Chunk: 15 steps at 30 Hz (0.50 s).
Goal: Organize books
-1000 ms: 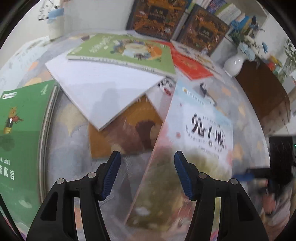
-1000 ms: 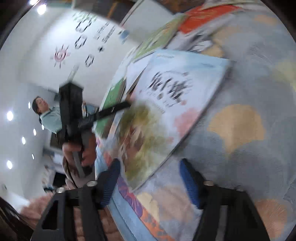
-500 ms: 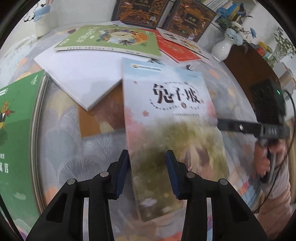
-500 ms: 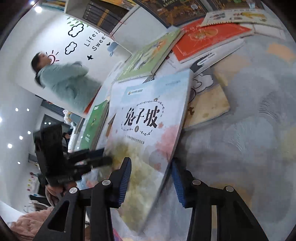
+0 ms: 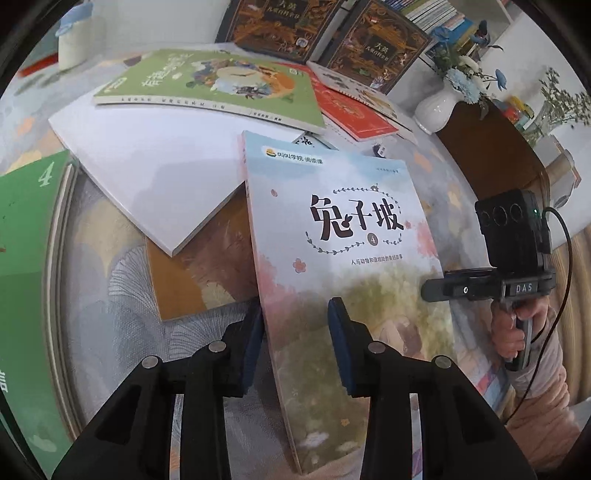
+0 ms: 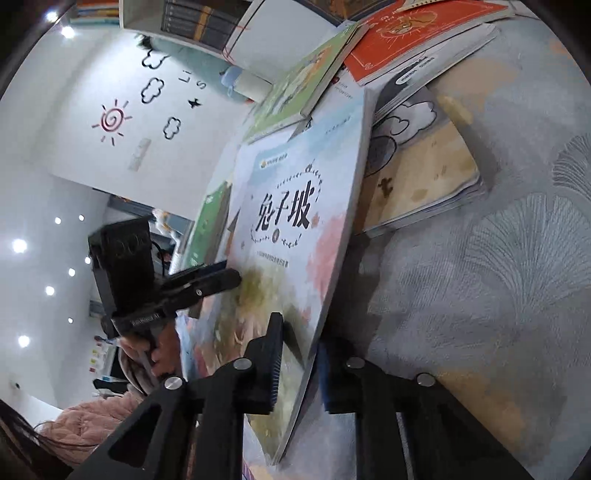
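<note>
A pastel picture book [image 5: 351, 229] with a large black title lies tilted over other books on the patterned tablecloth [image 5: 110, 288]. My left gripper [image 5: 297, 339] straddles its spine edge near the lower corner. Its jaws are closing, with a gap still showing beside the cover. My right gripper [image 6: 299, 365] is shut on the opposite long edge of the same book [image 6: 291, 206], which is lifted off the cloth. From the left wrist camera, the right gripper [image 5: 436, 290] reaches in at the book's right side. The right wrist camera shows the left gripper [image 6: 221, 278] at the far edge.
Under and around it lie a white book [image 5: 155, 173], a brown book [image 5: 199, 280], a green book [image 5: 214, 79], a red book [image 5: 351, 110] and a green volume [image 5: 26, 258] at the left. Dark books [image 5: 280, 22] stand behind. A white vase [image 5: 436, 107] stands at the right.
The pastel book swung round from slanted to straight and now runs between my left jaws. Both grippers narrowed. The right one moved onto the book's edge and closed on it.
</note>
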{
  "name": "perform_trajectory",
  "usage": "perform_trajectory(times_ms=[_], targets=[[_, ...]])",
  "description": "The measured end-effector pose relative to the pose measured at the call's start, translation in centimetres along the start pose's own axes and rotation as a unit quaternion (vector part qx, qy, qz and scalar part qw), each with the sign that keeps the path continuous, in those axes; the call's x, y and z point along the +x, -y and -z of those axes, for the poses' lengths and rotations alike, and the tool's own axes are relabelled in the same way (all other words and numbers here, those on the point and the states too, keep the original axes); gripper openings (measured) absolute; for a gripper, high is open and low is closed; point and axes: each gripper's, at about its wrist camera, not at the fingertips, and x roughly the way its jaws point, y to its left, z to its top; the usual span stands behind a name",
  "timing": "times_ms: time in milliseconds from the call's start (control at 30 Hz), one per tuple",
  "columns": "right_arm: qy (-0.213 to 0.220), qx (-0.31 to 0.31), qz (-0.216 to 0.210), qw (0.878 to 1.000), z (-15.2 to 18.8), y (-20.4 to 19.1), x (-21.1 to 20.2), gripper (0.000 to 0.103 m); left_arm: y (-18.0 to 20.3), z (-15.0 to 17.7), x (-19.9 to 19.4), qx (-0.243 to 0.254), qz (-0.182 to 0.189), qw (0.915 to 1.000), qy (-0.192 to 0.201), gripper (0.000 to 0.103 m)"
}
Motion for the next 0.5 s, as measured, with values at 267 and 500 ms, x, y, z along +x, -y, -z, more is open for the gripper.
perform_trajectory(times_ms=[267,500], targets=[[0.045,-0.051,0.028,0.997,0.9,-1.7,0.2,0.014,-0.1,-0.1,0.1,-0.008,-0.002,1.0,0.004,0.034],[0.051,-0.046,0.035,0.997,0.7,-1.9,0.5,0.014,0.0,0.2,0.0,-0.011,-0.005,0.9998,0.013,0.035]])
